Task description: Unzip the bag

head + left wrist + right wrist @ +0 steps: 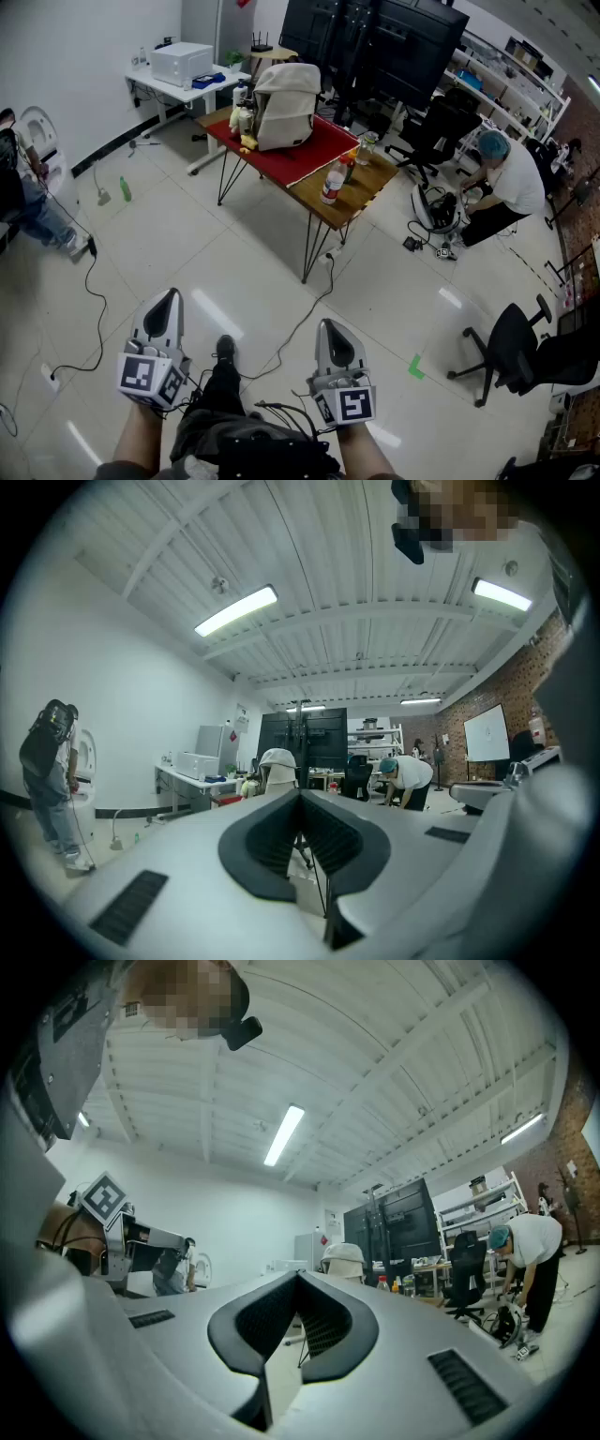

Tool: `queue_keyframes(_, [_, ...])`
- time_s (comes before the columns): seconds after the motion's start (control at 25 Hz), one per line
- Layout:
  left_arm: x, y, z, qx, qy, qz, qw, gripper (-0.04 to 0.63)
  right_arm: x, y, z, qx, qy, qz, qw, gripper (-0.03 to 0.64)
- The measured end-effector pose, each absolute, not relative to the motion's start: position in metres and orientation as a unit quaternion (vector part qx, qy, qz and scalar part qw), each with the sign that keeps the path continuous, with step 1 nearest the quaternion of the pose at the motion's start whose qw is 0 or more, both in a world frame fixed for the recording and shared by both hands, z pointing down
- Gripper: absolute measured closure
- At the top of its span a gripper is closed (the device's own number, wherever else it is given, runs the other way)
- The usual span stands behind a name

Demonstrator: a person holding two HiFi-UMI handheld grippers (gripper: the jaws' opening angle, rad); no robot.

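left gripper (171,298), right gripper (329,328): ribbed jaws pressed together, empty | bag (286,105): beige fabric, rounded, upright

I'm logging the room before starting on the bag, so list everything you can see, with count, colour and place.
backpack: one, beige, upright on the table's red cloth
table: one, wooden, black legs, mid-room
bottles: at least two, clear, on the table's bare wood
box: one, white, on the desk by the wall
screen: one, black, behind the table
office chair: one, black, right floor
crouching person: one, white top, right of table
other person: one, blue jeans, left edge
left gripper: one, grey, shut, empty
right gripper: one, grey, shut, empty
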State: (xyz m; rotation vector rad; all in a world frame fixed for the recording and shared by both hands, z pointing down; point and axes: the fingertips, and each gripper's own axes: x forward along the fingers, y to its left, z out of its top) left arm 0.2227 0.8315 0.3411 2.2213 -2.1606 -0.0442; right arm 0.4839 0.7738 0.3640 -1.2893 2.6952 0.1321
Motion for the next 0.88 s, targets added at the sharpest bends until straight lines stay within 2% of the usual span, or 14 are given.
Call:
queue_keyframes(0.32, [0.181,0.732,0.358,0.73,-0.683,-0.015,0.031,0.572,0.456,0.686,0.38,-0.46,0.885,0.039,0.065,0.612])
queue_keyframes(0.6, [0.109,0.597,0.367,0.74,-0.671,-0.023,0.046,0.572,0.383,0.563,0.388,-0.471,0.88,0.025,0.047,0.612])
queue_keyframes(0.88, [0.019,0.487,0.355,0.751,-0.659,-0.021,0.036,0.572,0.274,0.443,0.376,-0.456,0.888,0.032,0.042,0.612])
